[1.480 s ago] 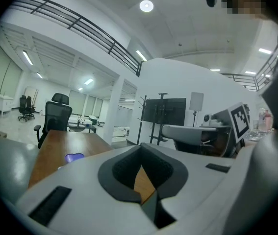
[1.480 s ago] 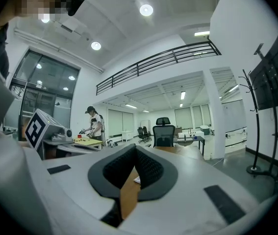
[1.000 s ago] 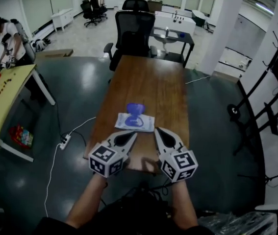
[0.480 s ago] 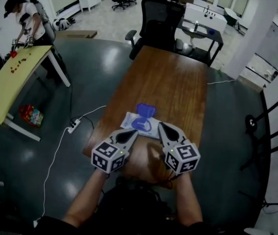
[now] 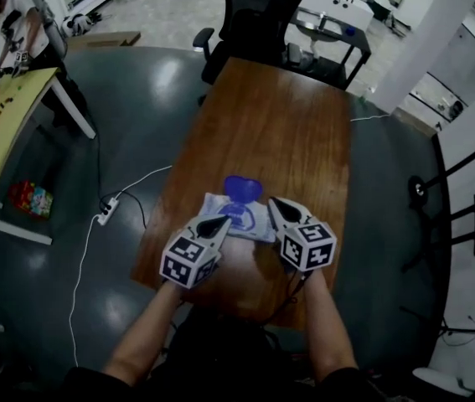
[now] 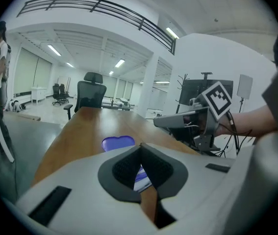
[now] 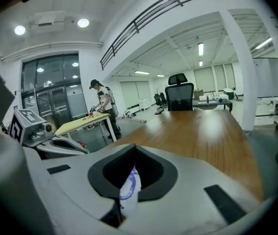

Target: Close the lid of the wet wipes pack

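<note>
Head view: the pack [image 5: 239, 221] lies flat near my end of the wooden table [image 5: 279, 132], long axis running across it, left to right. There's blue print on top, but it's too small for me to read. The lid [image 5: 241, 188], a blue-purple flap, is flipped open toward the far side. The left gripper [image 5: 223, 220] has its tip over the pack's near-left part, and the right gripper [image 5: 276, 204] sits at its right end. The only other markings are the black-and-white squares on the cubes. The floor [image 5: 136, 99] is dark and glossy, with a power strip [image 5: 105, 213] on it, a black chair [image 5: 254, 2] at the far end and a person [image 5: 11, 15] at a yellow table [image 5: 7, 120] to the left.

Left gripper view: the jaws are together with nothing clamped. A bit of pack [image 6: 141, 175] shows through the gap below the tips, and the lid [image 6: 118, 142] stands up beyond them. The right gripper [image 6: 188, 122] is just to the right.

Right gripper view: the jaws are together here too and gripping nothing. The pack [image 7: 128, 189] peeks through the gap, its print blurred. The left gripper [image 7: 55, 146] is on the left, and the room is a big office with ceiling lights.
</note>
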`<action>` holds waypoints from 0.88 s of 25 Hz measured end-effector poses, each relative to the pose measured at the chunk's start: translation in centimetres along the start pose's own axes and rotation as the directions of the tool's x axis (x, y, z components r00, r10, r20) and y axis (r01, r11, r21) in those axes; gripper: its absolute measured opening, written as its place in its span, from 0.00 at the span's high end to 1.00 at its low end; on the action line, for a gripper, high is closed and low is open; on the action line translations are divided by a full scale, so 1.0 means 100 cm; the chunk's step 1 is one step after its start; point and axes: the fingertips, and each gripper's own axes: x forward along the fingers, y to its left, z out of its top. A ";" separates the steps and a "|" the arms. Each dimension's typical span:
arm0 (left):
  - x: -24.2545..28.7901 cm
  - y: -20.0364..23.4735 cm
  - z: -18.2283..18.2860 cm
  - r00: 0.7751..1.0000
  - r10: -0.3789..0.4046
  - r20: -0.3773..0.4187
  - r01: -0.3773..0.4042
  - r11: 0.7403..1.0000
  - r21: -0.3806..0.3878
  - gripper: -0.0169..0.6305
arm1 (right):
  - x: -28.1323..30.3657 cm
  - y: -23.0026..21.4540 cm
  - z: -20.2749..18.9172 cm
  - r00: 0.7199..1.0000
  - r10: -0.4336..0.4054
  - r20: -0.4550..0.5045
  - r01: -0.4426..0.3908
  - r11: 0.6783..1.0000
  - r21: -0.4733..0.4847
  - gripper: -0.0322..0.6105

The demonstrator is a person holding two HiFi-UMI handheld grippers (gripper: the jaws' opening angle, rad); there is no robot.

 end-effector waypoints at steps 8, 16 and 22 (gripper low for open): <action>0.037 0.038 -0.031 0.997 -0.008 -0.079 0.005 0.999 -0.031 0.97 | 0.060 -0.043 -0.038 0.992 -0.045 -0.117 0.058 0.993 0.108 0.86; 0.052 0.049 -0.045 0.992 -0.023 -0.126 0.015 0.998 -0.064 0.97 | 0.093 -0.058 -0.051 0.990 -0.009 -0.142 0.036 0.981 0.188 0.76; 0.057 0.050 -0.055 0.987 -0.024 -0.157 0.013 0.997 -0.072 0.97 | 0.099 -0.048 -0.047 0.989 0.074 -0.130 -0.044 0.974 0.224 0.76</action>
